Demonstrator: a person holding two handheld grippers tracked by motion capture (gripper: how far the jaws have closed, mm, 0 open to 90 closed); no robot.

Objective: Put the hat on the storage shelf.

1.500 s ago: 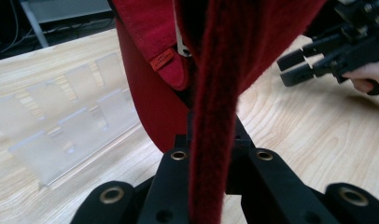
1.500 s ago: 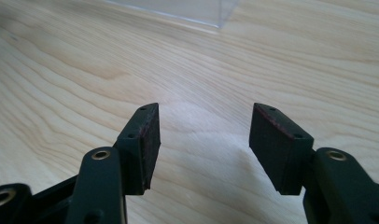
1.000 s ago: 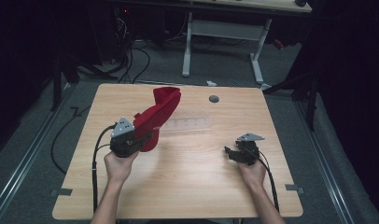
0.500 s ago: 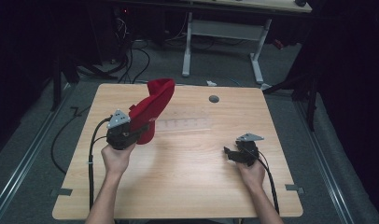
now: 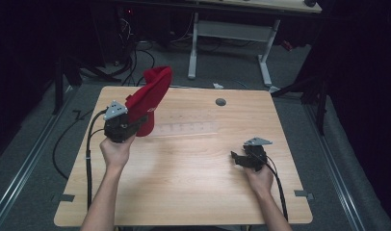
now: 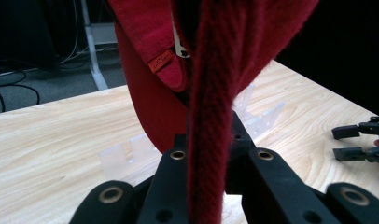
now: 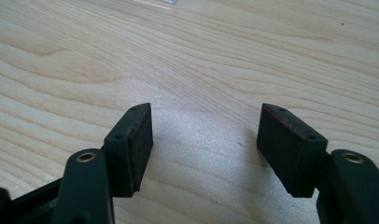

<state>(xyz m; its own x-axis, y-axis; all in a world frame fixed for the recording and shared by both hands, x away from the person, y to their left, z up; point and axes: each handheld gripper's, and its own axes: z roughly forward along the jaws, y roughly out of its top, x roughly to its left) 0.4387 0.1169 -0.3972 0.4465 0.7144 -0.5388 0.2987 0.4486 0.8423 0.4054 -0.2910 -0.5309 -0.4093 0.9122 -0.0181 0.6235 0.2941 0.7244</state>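
A red knitted hat point(image 5: 149, 98) hangs lifted above the left part of the wooden table point(image 5: 184, 192). My left gripper point(image 5: 128, 126) is shut on its edge. In the left gripper view a fold of the red hat point(image 6: 206, 116) runs straight up between the black jaws, and a small red label point(image 6: 160, 61) shows on its brim. My right gripper point(image 5: 237, 158) rests low over the right part of the table, open, with only bare wood point(image 7: 206, 135) between its two pads.
A clear plastic rack point(image 5: 186, 127) lies flat on the table just right of the hat. A round grommet hole point(image 5: 220, 102) sits near the far edge. A white desk frame point(image 5: 232, 33) and cables stand on the floor beyond.
The left gripper has raised the red hat higher and drawn it slightly left. The right gripper has stayed in place.
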